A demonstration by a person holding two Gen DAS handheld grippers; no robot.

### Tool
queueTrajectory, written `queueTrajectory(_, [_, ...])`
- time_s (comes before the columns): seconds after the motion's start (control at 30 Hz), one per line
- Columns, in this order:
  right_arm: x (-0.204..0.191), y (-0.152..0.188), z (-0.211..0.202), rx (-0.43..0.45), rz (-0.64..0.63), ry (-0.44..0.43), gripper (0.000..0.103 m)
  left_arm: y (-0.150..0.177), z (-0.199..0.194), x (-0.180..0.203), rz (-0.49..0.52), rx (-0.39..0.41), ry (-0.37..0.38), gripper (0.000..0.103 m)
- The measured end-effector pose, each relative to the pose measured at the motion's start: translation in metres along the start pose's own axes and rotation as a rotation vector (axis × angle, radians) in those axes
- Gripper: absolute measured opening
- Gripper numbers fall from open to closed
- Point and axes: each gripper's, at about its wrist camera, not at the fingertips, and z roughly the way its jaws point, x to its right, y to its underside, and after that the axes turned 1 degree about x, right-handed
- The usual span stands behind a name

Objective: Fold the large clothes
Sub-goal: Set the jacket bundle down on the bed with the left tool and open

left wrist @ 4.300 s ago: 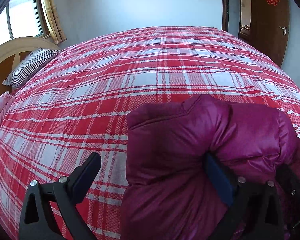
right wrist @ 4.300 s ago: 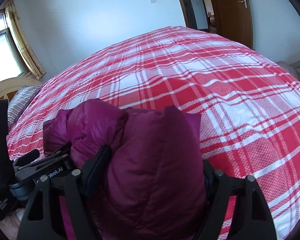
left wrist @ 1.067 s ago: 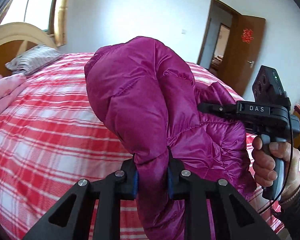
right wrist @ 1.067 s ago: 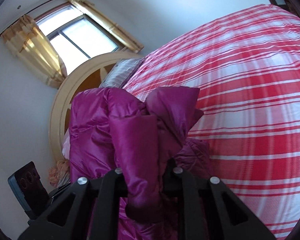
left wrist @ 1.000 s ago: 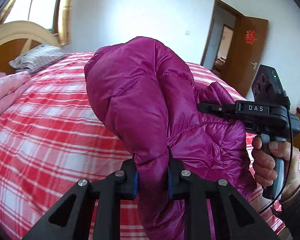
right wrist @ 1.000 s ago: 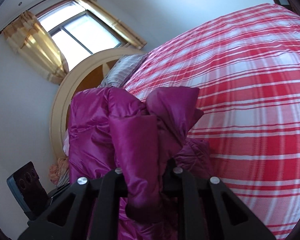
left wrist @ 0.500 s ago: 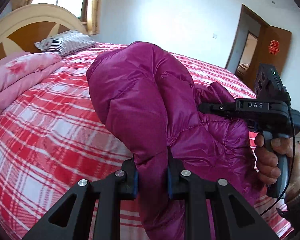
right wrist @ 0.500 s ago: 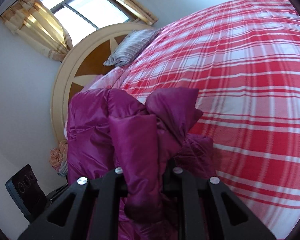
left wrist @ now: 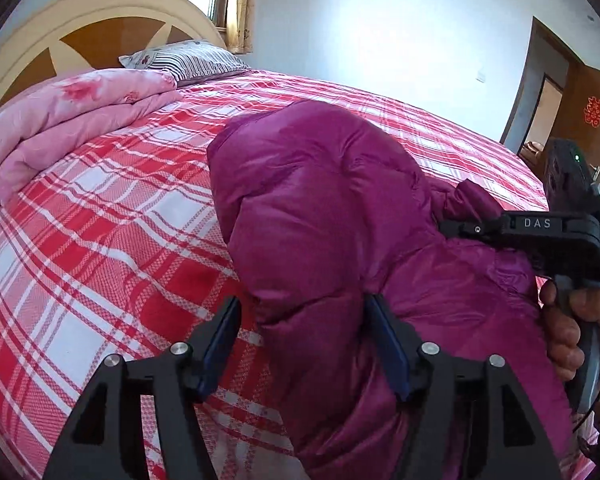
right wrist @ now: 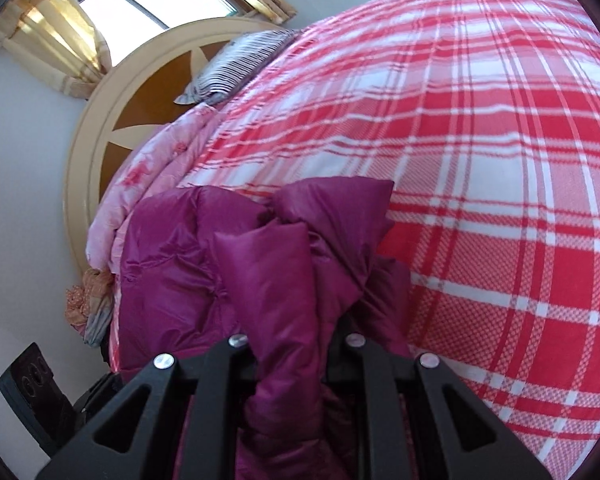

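Black grippers [left wrist: 306,344], silver screws, blue pads [left wrist: 220,344], "DAS" marking

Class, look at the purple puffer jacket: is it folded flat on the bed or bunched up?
Bunched up. The purple puffer jacket stands in a puffy heap on the plaid bedspread, one fold pinched in the right hand-held gripper.

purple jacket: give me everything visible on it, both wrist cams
The purple jacket is a glossy, quilted, puffy magenta garment, bunched into a thick bundle on the red plaid bedspread. The left tongs stand open around one padded fold; the right tongs are shut on another. A pink quilt lies just behind it.
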Motion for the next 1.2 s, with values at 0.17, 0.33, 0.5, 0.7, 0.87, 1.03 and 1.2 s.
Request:
queueTrajectory(0.17, [0.003, 0.000, 0.000, -0.009, 0.002, 0.010, 0.024, -0.001, -0.003, 0.000, -0.027, -0.004, -0.009, 0.067])
queueTrajectory(0.33, [-0.004, 0.002, -0.025, 0.022, -0.008, 0.050, 0.048, -0.006, -0.031, 0.005, -0.011, -0.004, 0.006, 0.068])
queueTrajectory(0.5, [-0.022, 0.021, -0.081, 0.154, -0.084, 0.127, 0.076, -0.010, -0.086, 0.016, 0.069, 0.106, -0.005, 0.079])
queueTrajectory(0.7, [-0.053, 0.052, -0.139, 0.291, -0.130, 0.189, 0.084, -0.023, -0.130, 0.025, 0.074, 0.189, 0.021, 0.082])
queueTrajectory(0.87, [-0.085, 0.070, -0.162, 0.335, -0.194, 0.218, 0.090, -0.026, -0.148, 0.031, 0.089, 0.231, 0.050, 0.084])
queueTrajectory(1.03, [-0.103, 0.083, -0.183, 0.383, -0.230, 0.245, 0.093, -0.028, -0.160, 0.031, 0.085, 0.255, 0.072, 0.084])
queueTrajectory(1.2, [-0.110, 0.086, -0.194, 0.410, -0.238, 0.246, 0.096, -0.029, -0.164, 0.032, 0.084, 0.263, 0.075, 0.084])
